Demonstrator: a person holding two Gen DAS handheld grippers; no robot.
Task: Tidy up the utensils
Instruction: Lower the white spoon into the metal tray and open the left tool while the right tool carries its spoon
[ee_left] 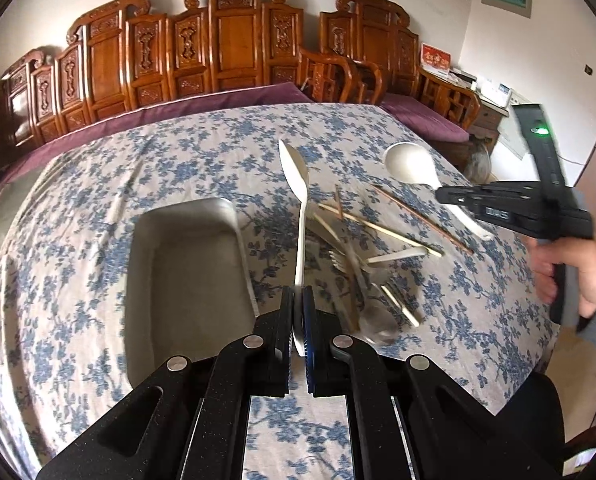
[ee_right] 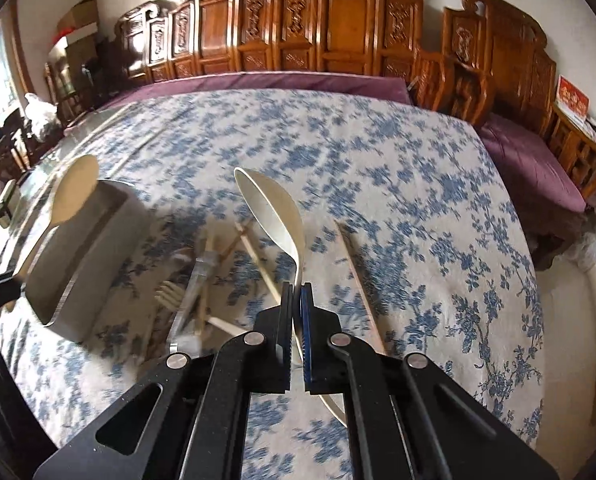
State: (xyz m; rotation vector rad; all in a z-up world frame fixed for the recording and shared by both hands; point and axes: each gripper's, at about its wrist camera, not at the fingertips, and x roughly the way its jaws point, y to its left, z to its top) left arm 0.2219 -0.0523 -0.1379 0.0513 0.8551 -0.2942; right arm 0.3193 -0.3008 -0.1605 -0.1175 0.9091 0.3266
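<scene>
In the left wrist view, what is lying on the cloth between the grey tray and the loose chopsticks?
The left wrist view shows only bare floral tablecloth between the tray and the chopsticks; the white spoon crossing there is held up by the left gripper.

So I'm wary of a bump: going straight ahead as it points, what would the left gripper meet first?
Probably the tablecloth just right of the tray; the left gripper carries a white spoon. Depth is unclear.

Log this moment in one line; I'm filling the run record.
left gripper shut on spoon | right gripper shut on ladle | tray empty
</scene>
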